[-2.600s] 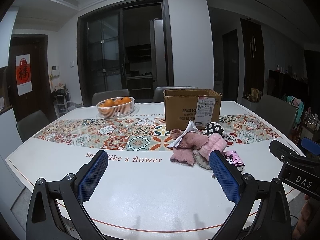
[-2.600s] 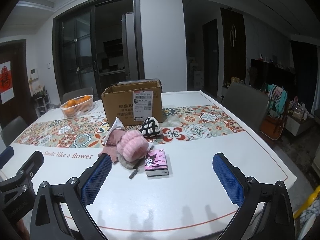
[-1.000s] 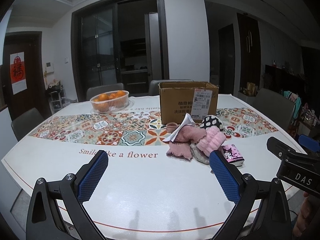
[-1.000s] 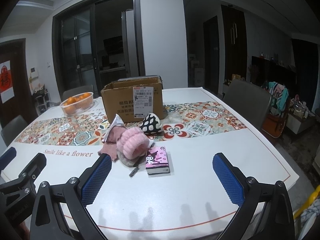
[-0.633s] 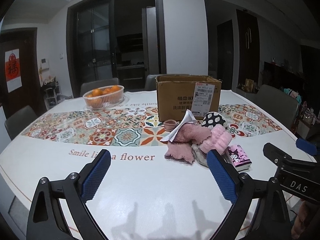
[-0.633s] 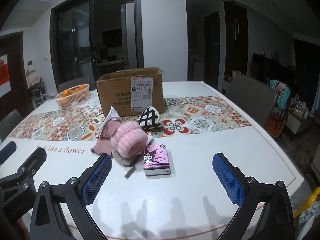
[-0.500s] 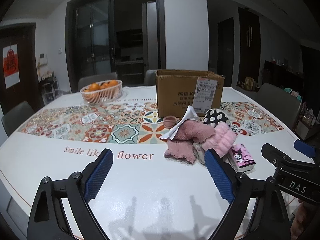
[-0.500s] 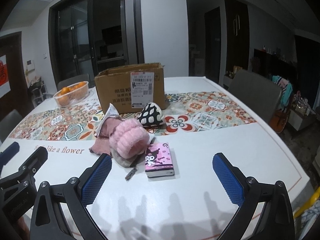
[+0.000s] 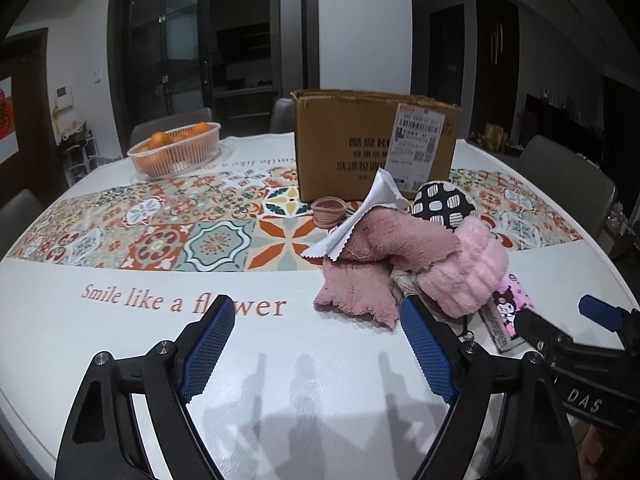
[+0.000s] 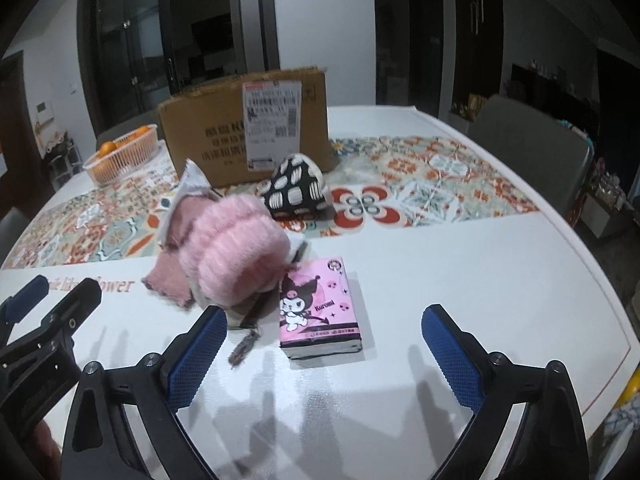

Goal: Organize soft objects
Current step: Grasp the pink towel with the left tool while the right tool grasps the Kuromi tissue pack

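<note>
The worktop [image 9: 120, 360] spreads out ahead of both tongs, white at the near side with a patterned runner across its middle, so everything to be sorted lies within one reach. Furthest beyond the tongs stands the cardboard box [image 9: 376, 152], upright with its top open. It looks like the intended container, which would explain why the soft things sit bunched just in front of it.

That heap lies ahead and to the right of the left tongs [image 9: 316, 344]. In it, a dusty pink cloth [image 9: 360, 292] is spread flat at the near edge, with a fluffy pink piece [image 9: 468, 268] lying over the heap's right side and a white wipe [image 9: 360, 220] tucked in on top. A black-and-white spotted pouch [image 10: 298, 192] leans near the box behind them. Seen from the right tongs [image 10: 320, 344], the heap lies ahead to the left.

A pink tissue pack [image 10: 320, 308] lies flat directly ahead of the right tongs, just beyond their tips and touching nothing but the worktop. It is the easiest first pick.

The left tongs stand fairly wide with nothing between the pads, and their jaws have just been closing a little. The right tongs are wide and empty too, pointing down at the worktop, apparently lining up a first grasp.

A basket of oranges [image 9: 176, 152] sits far off to the left, and some pink hair ties [image 9: 328, 210] lie by the box.
</note>
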`<move>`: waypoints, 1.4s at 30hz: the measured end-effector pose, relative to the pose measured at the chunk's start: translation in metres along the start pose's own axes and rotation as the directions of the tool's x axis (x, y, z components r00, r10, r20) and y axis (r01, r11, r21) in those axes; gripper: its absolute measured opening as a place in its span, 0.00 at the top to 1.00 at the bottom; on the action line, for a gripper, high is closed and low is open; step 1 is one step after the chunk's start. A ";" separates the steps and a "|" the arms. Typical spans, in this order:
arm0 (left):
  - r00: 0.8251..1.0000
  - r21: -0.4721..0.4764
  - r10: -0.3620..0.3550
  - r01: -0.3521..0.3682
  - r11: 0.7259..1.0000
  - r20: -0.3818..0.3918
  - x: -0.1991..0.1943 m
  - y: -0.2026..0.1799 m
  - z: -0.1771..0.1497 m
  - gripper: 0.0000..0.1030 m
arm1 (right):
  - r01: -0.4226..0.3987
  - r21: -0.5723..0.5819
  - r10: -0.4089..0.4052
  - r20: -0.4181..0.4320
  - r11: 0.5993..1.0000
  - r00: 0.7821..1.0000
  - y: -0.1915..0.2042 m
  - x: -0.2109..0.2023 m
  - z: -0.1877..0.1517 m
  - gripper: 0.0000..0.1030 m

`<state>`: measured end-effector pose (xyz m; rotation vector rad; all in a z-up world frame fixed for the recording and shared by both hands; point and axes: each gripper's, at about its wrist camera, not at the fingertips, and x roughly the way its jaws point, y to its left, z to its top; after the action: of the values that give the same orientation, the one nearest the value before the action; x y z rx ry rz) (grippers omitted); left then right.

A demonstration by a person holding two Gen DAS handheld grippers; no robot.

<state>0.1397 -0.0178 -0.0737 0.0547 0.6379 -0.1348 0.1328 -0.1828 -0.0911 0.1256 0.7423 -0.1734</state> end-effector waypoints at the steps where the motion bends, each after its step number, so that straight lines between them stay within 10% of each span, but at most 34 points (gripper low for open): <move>1: 1.000 0.003 -0.003 0.003 1.000 -0.007 0.005 -0.001 0.001 0.18 | 0.001 -0.001 -0.001 -0.011 1.000 1.000 0.000 0.004 0.000 0.05; 24: 0.982 0.020 -0.041 0.046 0.999 -0.183 0.089 -0.021 0.015 0.27 | -0.007 0.031 0.010 -0.117 0.999 0.993 -0.003 0.055 0.005 0.23; 32: 0.964 0.016 -0.095 0.102 0.995 -0.248 0.103 -0.025 0.013 0.49 | -0.021 0.043 0.027 -0.136 0.999 0.990 -0.004 0.065 0.006 0.41; 36: 0.959 0.002 -0.143 0.148 0.989 -0.243 0.102 -0.026 0.013 0.81 | -0.029 0.050 0.035 -0.134 0.998 0.990 -0.005 0.064 0.006 0.46; 42: 0.969 0.021 -0.150 0.157 0.987 -0.195 0.086 -0.030 0.012 0.85 | -0.034 0.069 0.042 -0.120 0.997 0.992 -0.010 0.056 0.006 0.47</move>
<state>0.2112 -0.0581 -0.1160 0.0535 0.8335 -0.2936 0.1747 -0.2000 -0.1255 0.2148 0.8549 -0.1555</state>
